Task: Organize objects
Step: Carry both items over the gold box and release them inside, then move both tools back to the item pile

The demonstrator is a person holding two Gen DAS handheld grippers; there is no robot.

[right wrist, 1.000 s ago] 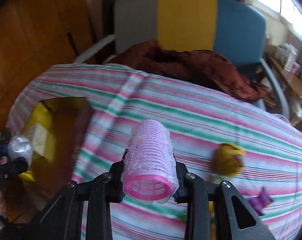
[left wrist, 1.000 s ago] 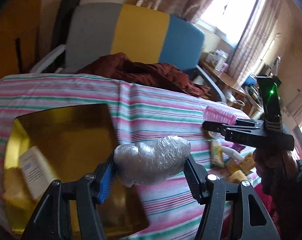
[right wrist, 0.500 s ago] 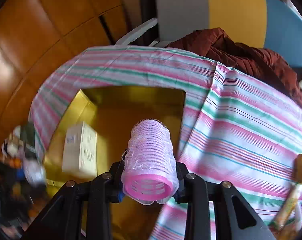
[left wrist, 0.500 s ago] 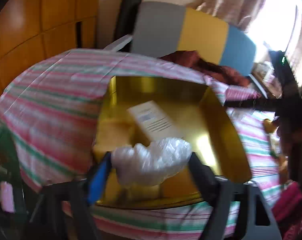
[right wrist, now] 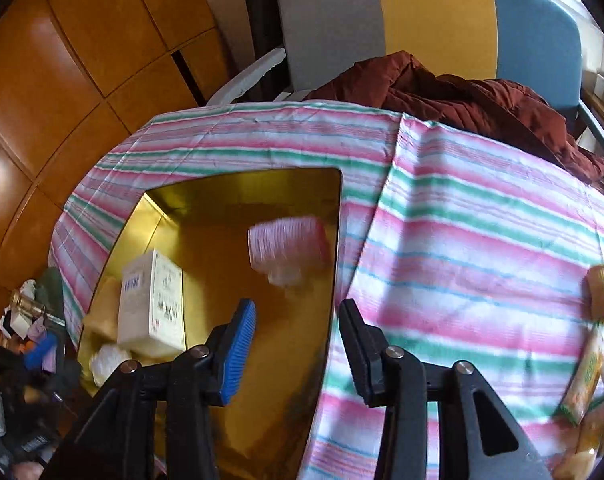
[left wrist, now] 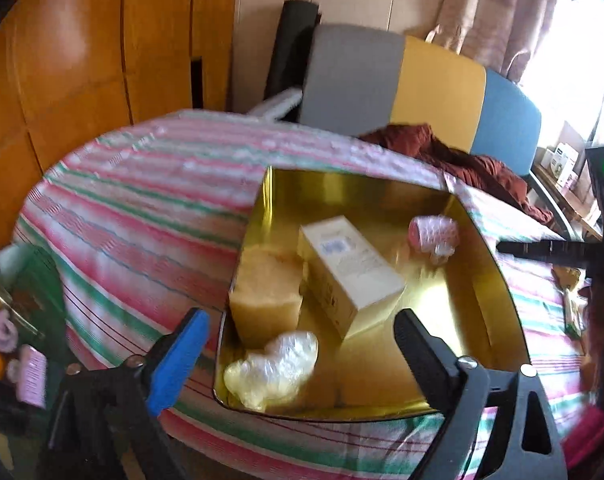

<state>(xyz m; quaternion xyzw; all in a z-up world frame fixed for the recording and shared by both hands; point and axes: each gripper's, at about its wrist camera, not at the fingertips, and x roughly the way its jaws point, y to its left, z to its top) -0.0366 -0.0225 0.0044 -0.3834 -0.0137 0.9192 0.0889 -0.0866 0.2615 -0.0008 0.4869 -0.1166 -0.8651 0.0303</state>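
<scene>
Claws left (left wrist: 298, 344) and right (right wrist: 298, 344) gape above gold tray (left wrist: 497, 280).

Wood-panelled wall (left wrist: 82, 60), tricolour chair (left wrist: 401, 88), bright curtained window (left wrist: 573, 40).

1. Right tongs (right wrist: 296, 354): jaws apart, nothing between them, above the right wall of the gold tray (right wrist: 325, 280).
2. Pink hair roller (right wrist: 288, 242): blurred, inside tray near that wall.
3. White box (right wrist: 152, 306) at tray's left side; crumpled plastic wrap (right wrist: 108, 362) just below it.
4. Striped cloth (right wrist: 461, 240) covers the desk.
</scene>
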